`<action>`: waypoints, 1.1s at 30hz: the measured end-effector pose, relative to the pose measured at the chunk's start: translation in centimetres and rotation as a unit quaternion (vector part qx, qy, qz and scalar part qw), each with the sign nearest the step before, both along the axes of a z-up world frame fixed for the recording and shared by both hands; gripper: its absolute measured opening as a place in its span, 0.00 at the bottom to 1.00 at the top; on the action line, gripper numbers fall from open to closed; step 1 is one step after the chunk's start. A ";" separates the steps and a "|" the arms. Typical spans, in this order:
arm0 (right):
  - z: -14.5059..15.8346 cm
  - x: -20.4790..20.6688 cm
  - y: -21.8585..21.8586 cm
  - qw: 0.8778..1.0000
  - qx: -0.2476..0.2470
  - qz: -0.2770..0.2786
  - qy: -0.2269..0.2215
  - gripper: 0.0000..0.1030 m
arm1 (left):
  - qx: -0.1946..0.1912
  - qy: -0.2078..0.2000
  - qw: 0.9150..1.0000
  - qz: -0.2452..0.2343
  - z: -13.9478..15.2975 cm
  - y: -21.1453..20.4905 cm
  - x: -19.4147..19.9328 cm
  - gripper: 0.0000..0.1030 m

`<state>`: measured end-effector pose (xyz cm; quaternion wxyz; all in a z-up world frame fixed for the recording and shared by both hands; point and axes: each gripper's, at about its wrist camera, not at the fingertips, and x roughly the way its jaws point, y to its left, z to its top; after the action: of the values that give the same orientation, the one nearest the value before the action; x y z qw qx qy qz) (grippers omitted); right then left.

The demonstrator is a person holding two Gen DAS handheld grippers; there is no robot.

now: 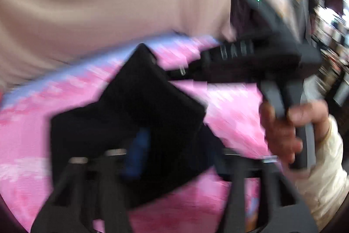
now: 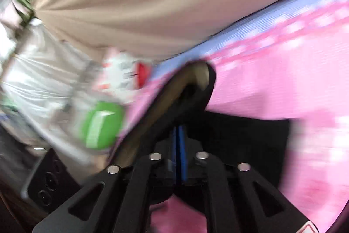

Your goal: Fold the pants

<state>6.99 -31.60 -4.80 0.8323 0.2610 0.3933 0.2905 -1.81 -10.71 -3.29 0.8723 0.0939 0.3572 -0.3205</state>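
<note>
Black pants hang bunched above the pink bedsheet, held up at both ends. The left gripper has its jaws closed on the fabric; the right gripper likewise pinches the tan-lined waistband. Everything is motion-blurred.

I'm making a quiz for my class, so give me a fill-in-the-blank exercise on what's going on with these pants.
1. The pants are ____ in color.
2. They are above a bedspread that is mostly ____.
3. The right gripper is ____ on the fabric.
4. The pads of that gripper are ____.

Missing words: black; pink; shut; blue
</note>
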 end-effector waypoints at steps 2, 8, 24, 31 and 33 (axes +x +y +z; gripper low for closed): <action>-1.5 -2.0 -3.6 0.996 -0.051 -0.076 0.010 0.65 | 0.029 0.028 0.999 -0.018 -3.1 -1.8 -0.7 0.75; -3.8 -6.6 -6.3 0.994 -0.047 -0.094 0.016 0.65 | -0.014 0.041 0.998 0.045 -2.1 4.8 -1.8 0.80; -3.8 -6.3 4.0 0.991 -0.128 -0.035 -0.016 0.15 | 0.047 -0.034 0.945 0.323 1.1 17.1 2.6 0.86; -7.6 -6.5 1.2 0.984 -0.152 -0.088 0.028 0.23 | 0.081 -0.008 0.940 0.332 -1.6 15.9 4.2 0.86; -6.7 -6.9 1.2 0.983 -0.156 -0.096 0.025 0.39 | 0.086 0.001 0.939 0.334 -2.1 15.7 4.5 0.86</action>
<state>0.10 -30.44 -11.52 0.8767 0.1716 0.4277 0.1379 2.67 4.97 -5.42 0.9174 0.0436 0.3951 0.0210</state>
